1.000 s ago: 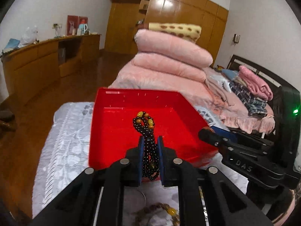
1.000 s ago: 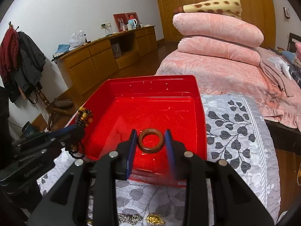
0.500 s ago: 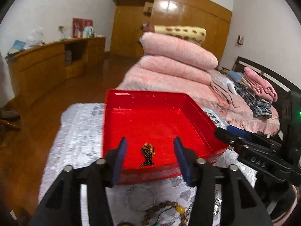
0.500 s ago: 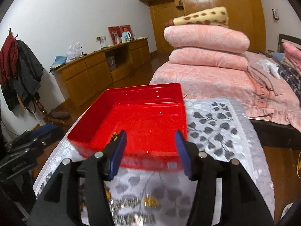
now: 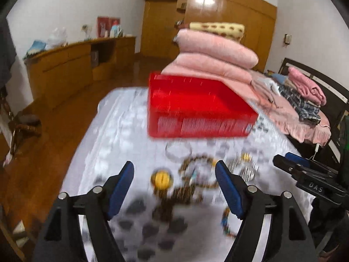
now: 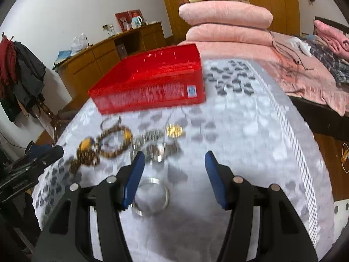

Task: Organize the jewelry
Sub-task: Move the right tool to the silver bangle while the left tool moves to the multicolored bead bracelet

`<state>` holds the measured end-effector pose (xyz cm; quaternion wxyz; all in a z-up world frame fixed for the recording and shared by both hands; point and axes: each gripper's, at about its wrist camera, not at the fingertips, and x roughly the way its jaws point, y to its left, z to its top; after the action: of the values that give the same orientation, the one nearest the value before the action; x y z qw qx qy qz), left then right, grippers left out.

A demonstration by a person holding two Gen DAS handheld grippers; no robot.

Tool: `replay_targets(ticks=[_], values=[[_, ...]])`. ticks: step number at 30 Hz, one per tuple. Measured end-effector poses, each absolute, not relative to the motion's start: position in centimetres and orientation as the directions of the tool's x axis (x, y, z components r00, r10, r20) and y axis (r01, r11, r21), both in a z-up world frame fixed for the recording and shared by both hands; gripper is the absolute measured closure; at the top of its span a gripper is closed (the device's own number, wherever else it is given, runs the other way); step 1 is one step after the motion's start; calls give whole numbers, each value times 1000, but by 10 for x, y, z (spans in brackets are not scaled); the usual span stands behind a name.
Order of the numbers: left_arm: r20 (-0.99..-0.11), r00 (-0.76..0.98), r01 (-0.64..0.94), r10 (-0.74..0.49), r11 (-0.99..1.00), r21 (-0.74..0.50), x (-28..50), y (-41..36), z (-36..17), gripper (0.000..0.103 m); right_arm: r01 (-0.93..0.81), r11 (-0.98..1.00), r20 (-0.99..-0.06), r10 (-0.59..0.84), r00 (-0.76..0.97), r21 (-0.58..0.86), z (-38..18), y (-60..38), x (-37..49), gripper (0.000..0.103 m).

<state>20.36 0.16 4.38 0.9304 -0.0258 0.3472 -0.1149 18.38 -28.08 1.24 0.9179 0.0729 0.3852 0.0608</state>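
Observation:
A red tray (image 5: 196, 109) stands on the leaf-patterned cloth; from this low angle its inside is hidden. Before it lies a blurred pile of jewelry: a yellow bead piece (image 5: 162, 180), a brown bead bracelet (image 5: 196, 163) and a thin silver bangle (image 5: 177, 152). My left gripper (image 5: 174, 168) hovers over that pile with its jaws opening and nothing between them. My right gripper (image 6: 174, 159) is open and empty above the cloth. A silver bangle (image 6: 152, 196) lies under its left finger, with a gold piece (image 6: 174, 130) and a silver chain (image 6: 150, 136) ahead.
The cloth-covered table (image 6: 250, 142) drops off at the right toward a bed with pink quilts (image 6: 226, 15). A wooden sideboard (image 5: 65, 69) runs along the left wall. The right gripper's black frame (image 5: 314, 183) shows at the right of the left wrist view.
The left gripper let go of the dark bead string and the right let go of the brown ring over the tray. Both opened and drew back to the jewelry pile.

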Motion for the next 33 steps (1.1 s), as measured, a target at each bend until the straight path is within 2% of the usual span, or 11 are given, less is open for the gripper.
replay_targets(ticks=[9,27,33], values=[[-710,675,152,-203,979,-136,174,9,5,28,-81,983,-741,179,647,167,-8,-269,167,48],[-723,661,154,-201,979,-131,169,2,-4,28,-145,980,-768,197,609,136,-13,-250,165,50],[-723,657,164,-214,976,-140,170,-4,-4,28,-145,987,-783,145,605,70,-17,-240,168,51]])
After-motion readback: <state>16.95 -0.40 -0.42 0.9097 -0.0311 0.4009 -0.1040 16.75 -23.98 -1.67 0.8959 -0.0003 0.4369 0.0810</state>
